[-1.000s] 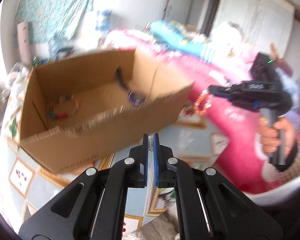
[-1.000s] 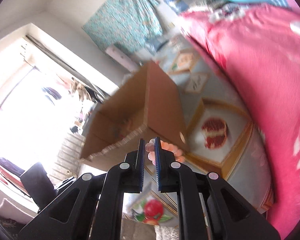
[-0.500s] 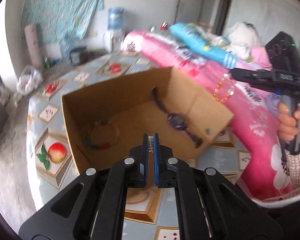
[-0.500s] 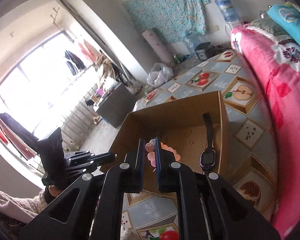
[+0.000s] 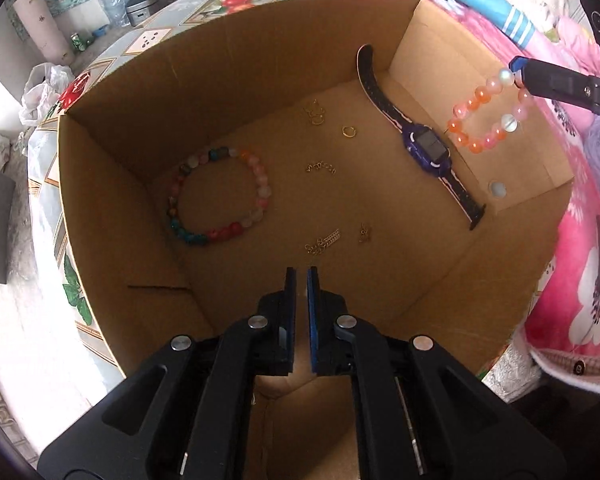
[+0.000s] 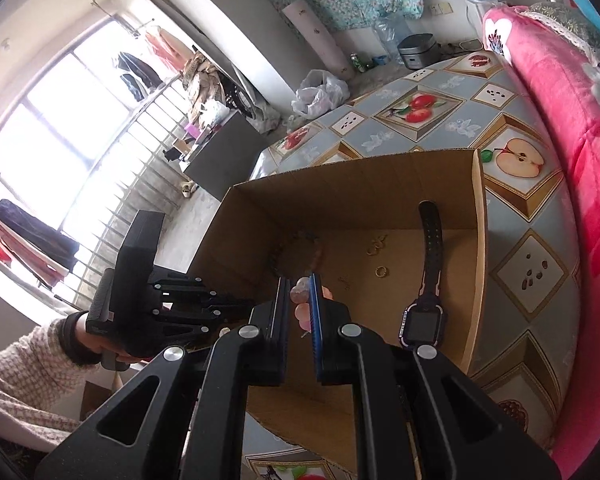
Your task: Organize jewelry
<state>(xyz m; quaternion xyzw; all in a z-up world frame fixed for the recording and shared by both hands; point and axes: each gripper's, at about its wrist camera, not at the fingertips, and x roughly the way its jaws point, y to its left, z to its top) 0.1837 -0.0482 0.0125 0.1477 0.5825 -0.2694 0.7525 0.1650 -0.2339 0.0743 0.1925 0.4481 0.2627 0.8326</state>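
The orange-pink bead bracelet (image 5: 487,114), light, limp and slippery-beaded, is pinched on one strand by the nearly closed right gripper (image 6: 301,295); the left gripper (image 5: 301,276), near-closed, is held empty.

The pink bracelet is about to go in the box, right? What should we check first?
1. Pink bracelet pinched in the right gripper: ok.
2. Bracelet hanging over the box opening: ok.
3. Bare floor in the box for it, between the watch and the colourful bracelet: ok.
4. Small gold pieces out of the way: cannot tell, they are scattered mid-floor.
5. Left gripper shut and holding nothing: ok.
6. Left gripper clear of the drop: cannot tell.
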